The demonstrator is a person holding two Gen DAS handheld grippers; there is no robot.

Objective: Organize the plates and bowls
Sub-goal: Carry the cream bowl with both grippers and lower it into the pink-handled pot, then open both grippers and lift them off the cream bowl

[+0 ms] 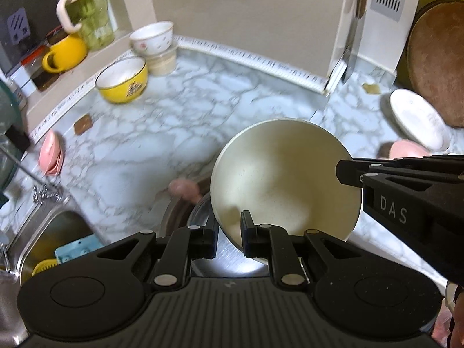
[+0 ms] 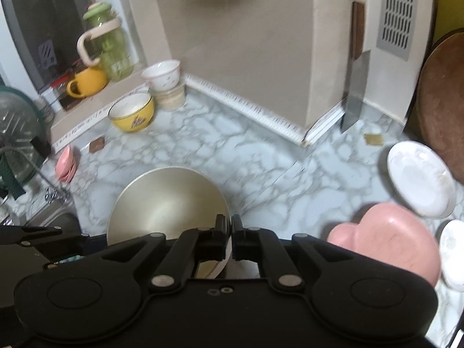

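Note:
A cream bowl (image 1: 285, 174) is held above the marble counter (image 1: 179, 121). My left gripper (image 1: 230, 232) has its fingers either side of the bowl's near rim with a gap; the right finger sits inside the bowl. My right gripper (image 2: 228, 236) is shut on the same bowl's (image 2: 168, 200) right rim; it also shows in the left wrist view (image 1: 352, 174). A yellow bowl (image 1: 123, 79) and a white bowl stacked on a beige one (image 1: 152, 39) stand at the back left. A white plate (image 2: 420, 178) leans at the right beside a pink heart-shaped plate (image 2: 391, 237).
A steel sink (image 1: 55, 232) lies at the lower left, with a steel basin (image 1: 226, 255) under the bowl. Small pink dishes (image 1: 50, 152) lean by the wall. A cleaver (image 2: 355, 92) and a round wooden board (image 2: 443, 101) stand at the back right. A yellow mug (image 1: 65, 53) sits on the sill.

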